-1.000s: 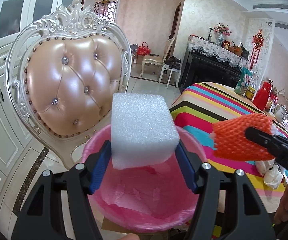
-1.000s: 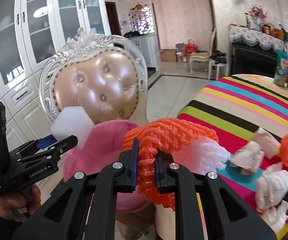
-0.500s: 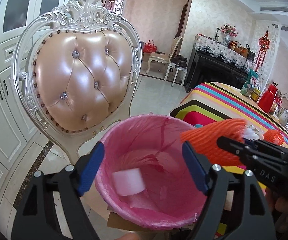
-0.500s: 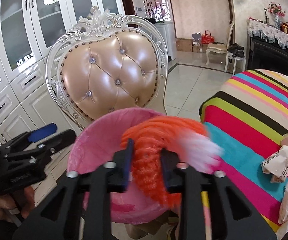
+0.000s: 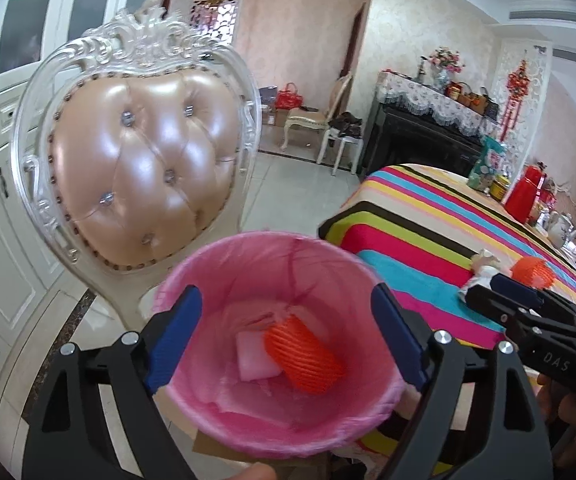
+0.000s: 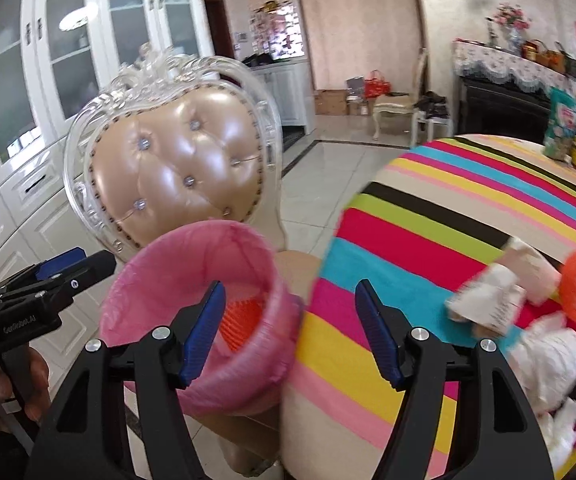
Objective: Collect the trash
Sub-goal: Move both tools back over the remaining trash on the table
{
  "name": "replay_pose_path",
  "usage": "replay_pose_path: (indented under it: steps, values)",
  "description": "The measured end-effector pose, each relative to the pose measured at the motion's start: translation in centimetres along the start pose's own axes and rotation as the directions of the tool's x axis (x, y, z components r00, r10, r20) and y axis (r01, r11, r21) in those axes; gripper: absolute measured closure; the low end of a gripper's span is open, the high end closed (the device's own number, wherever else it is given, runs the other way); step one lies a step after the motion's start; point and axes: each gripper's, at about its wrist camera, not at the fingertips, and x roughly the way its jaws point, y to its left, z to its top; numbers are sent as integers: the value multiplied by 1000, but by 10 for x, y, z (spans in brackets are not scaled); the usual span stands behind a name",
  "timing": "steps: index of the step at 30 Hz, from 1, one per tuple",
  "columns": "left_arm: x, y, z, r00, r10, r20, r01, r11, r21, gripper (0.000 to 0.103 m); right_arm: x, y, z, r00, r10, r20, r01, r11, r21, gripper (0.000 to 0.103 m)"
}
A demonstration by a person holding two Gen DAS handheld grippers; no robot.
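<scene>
Orange net [image 5: 304, 356] dropped into pink bin [image 5: 271, 436], both grippers just opened, empty.

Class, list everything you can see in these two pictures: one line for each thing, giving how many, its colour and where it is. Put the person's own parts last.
Bin: one, pink liner, in front of the chair beside the table.
Foam block: one, white, inside the bin.
Net sleeve: one, orange, in the bin, against the block.
Chair: one, white frame with beige padded back, behind the bin.
Table: one, striped cloth, right of the bin.
Loose trash: several crumpled white papers and an orange net piece, on the table.
Flask: one, red, far end of the table.
Left tool: one, black with blue pads, open over the bin, empty.
Right tool: one, same colours, just opened, empty.
</scene>
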Motion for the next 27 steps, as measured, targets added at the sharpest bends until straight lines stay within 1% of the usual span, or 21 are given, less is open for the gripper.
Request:
replay_pose_path:
  steps: [4, 7, 13, 18, 21, 27]
  values:
    - [4, -29, -4, 999, -46, -1, 46, 998, 39, 19, -23, -30, -15, 998, -57, 16, 57, 997, 48, 37]
    - [8, -55, -7, 996, -87, -6, 87, 993, 74, 19, -42, -55, -26, 994, -104, 24, 102, 991, 85, 34]
    - [17, -111, -18, 983, -178, -33, 181, 975, 127, 19, -82, -105, -50, 979, -200, 33, 193, 969, 153, 32]
    - [26, -154, -27, 968, -240, -69, 248, 956, 154, 19, -117, -149, -74, 956, -292, 24, 281, 936, 210, 30]
    - [31, -177, -33, 962, -259, -88, 271, 947, 172, 20, -133, -175, -87, 940, -342, 10, 330, 912, 245, 29]
    - [44, -212, -40, 946, -298, -128, 320, 925, 205, 20, -153, -217, -112, 918, -397, -23, 385, 873, 300, 29]
